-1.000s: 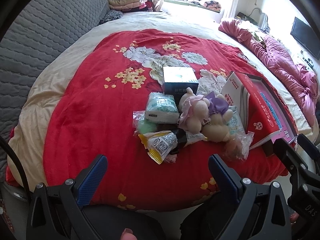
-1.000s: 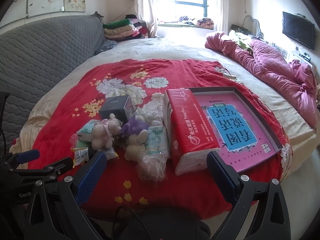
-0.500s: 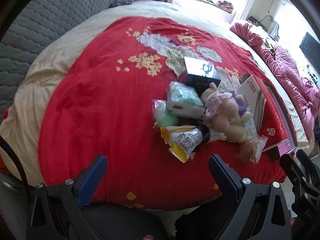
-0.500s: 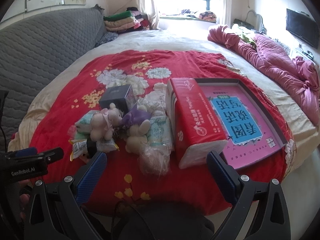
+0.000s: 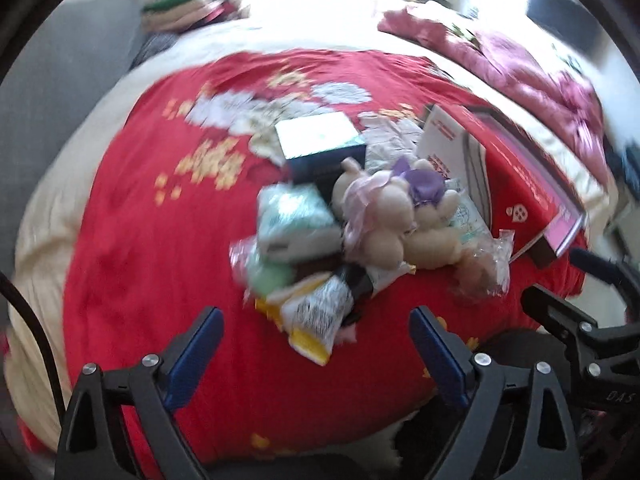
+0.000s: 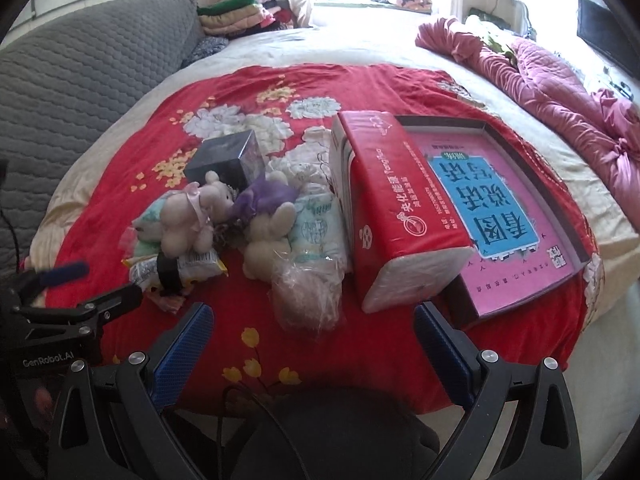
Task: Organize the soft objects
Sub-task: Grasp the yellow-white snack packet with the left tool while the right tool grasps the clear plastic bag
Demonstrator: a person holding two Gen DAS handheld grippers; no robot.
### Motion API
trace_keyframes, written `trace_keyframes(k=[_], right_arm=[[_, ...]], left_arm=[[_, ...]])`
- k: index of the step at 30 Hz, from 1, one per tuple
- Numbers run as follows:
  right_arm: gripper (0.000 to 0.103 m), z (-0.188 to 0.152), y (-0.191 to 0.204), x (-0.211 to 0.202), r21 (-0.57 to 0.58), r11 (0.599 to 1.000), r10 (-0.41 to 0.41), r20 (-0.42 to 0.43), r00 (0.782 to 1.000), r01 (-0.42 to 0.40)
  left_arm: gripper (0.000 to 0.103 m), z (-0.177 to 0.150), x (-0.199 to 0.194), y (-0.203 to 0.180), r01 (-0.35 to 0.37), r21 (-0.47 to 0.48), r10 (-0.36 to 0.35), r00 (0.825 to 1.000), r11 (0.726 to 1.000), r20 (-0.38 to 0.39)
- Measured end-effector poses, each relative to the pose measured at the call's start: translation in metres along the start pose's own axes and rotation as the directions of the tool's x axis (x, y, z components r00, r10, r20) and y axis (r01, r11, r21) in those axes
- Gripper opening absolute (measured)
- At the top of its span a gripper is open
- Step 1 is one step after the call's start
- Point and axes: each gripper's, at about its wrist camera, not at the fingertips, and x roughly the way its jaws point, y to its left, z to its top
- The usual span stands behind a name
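1. The soft things sit in one heap on the red blanket (image 6: 120,184), packed against the left face of the red tissue pack (image 6: 396,216). My read: they were dumped there together for sorting.
2. Using that tissue pack as the landmark, the purple-dressed plush (image 6: 264,216) lies just left of it, the pink-bowed plush (image 6: 188,220) further left, and the dark box (image 6: 224,160) behind both.
3. A crinkly clear bag (image 6: 308,292) rests just beside the pack's near left corner. The pink tray (image 6: 500,216) lies on the pack's right side, likely the destination.
4. The right gripper (image 6: 314,340) is spread wide and empty; the clear bag lies just beyond its tips, roughly centred.
5. The left gripper (image 5: 316,340) is closing from wide with nothing between its pads. The yellow snack packet (image 5: 312,316) at the heap's near edge, well left of the pack, sits just ahead of it. That view is blurred.
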Motion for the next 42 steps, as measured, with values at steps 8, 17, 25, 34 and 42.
trace_keyframes(k=[8,17,25,34,42], right_arm=[[0.100,0.002,0.003,0.012,0.011,1.000,-0.001,-0.059,0.998,0.001],[0.097,0.007,0.007,0.048,0.079,0.994,-0.058,-0.137,0.989,0.070],[0.061,0.003,-0.002,0.082,0.173,0.983,-0.016,-0.219,0.976,0.055],[0.052,0.003,-0.016,0.063,0.244,0.969,0.063,-0.140,0.988,-0.027],[0.051,0.003,-0.024,0.039,0.257,0.962,0.118,-0.069,0.991,-0.097]], left_arm=[[0.070,0.006,0.038,-0.005,0.020,0.142,0.000,0.990,0.990,-0.138],[0.063,0.015,0.051,-0.004,0.029,0.190,0.005,0.984,0.981,-0.177],[0.053,0.020,0.058,0.000,0.094,0.165,-0.057,0.974,0.982,-0.218],[0.036,0.024,0.051,0.013,0.170,0.046,-0.156,0.963,0.984,-0.221],[0.035,0.019,0.038,0.011,0.174,-0.016,-0.174,0.965,0.985,-0.194]])
